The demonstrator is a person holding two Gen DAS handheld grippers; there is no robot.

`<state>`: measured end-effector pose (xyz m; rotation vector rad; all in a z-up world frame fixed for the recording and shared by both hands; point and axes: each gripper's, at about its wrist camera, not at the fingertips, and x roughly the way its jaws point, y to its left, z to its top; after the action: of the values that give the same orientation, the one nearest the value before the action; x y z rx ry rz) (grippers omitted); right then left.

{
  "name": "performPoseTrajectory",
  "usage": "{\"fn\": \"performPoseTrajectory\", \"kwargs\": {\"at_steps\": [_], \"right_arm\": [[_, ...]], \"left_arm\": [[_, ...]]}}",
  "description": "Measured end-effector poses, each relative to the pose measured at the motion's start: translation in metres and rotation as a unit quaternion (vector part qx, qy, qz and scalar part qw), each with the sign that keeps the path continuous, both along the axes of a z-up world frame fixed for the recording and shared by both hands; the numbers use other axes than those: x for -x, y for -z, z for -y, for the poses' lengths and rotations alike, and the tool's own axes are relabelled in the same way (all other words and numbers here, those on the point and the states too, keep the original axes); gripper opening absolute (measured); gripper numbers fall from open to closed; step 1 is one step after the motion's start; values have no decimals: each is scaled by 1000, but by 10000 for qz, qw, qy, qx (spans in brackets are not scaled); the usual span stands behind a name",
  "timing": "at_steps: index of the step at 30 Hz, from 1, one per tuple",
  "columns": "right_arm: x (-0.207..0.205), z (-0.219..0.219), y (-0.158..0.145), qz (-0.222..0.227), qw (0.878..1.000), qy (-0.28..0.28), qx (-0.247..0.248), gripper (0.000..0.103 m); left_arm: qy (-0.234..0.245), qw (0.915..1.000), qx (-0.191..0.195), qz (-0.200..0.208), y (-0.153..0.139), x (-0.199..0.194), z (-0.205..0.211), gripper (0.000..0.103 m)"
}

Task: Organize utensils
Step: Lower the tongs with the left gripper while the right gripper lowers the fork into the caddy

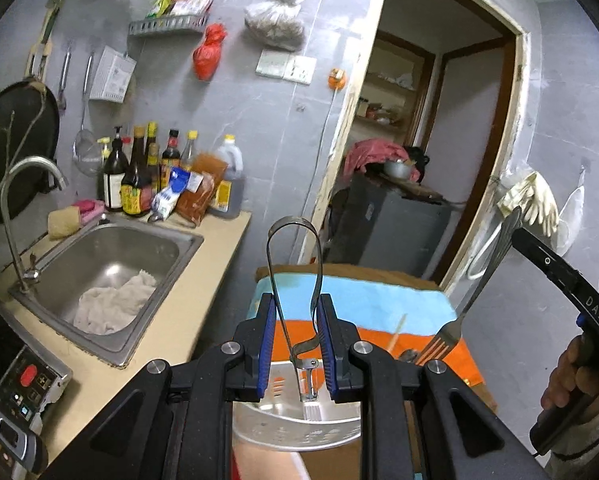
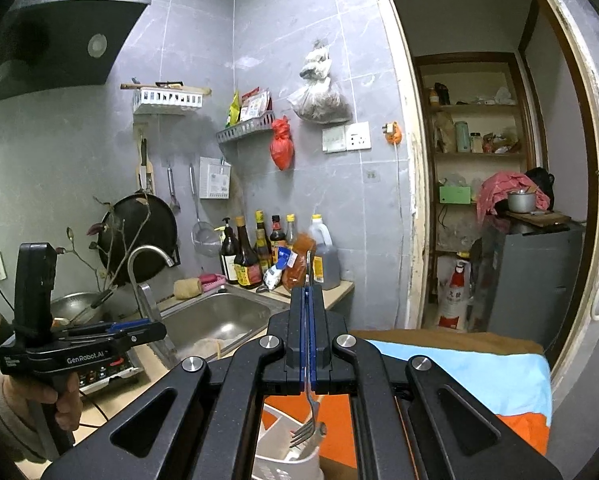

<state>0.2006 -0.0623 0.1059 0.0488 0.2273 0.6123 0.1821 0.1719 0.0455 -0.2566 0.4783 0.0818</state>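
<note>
2 utensils over the holder
Left tongs [image 1: 295, 344] are gripping a metal peeler [image 1: 295, 280]; right tongs [image 2: 308, 336] are clenching a fork [image 2: 308, 420] above the white holder [image 2: 275, 432].

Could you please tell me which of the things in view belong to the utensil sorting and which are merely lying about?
Part of the job:
- metal peeler in the left tongs
- fork in the right tongs
- white holder below them

Just lying about:
- sauce bottles
- sink with a cloth
- hanging pan
- red bag
</note>
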Motion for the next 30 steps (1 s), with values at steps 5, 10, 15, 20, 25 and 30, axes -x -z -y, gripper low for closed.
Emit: {"fn": "performPoseTrajectory", "kwargs": {"at_steps": [5,10,15,20,25,30], "right_arm": [[-12,-16,23,-259,9996,42,54,2],[-25,-27,45,-559,9983,102,134,2],[-34,-36,65,-837,9963,68,203,2],[-38,-45,83,-1074,9938,54,276,2],[-42,-48,97,-1314,9908,11,313,2],[-46,-49,108,-1587,9868,-25,324,2]], "left_arm": [[84,9996,69,-244,22,-12,-9,19],[216,9988,78,-428,40,-27,-11,19],[386,9969,-96,-686,53,-39,-4,19],[467,9945,-85,-929,68,-45,-2,19],[480,9922,7,-1150,81,-49,-2,19],[488,9905,173,-1272,88,-51,-5,20]]}}
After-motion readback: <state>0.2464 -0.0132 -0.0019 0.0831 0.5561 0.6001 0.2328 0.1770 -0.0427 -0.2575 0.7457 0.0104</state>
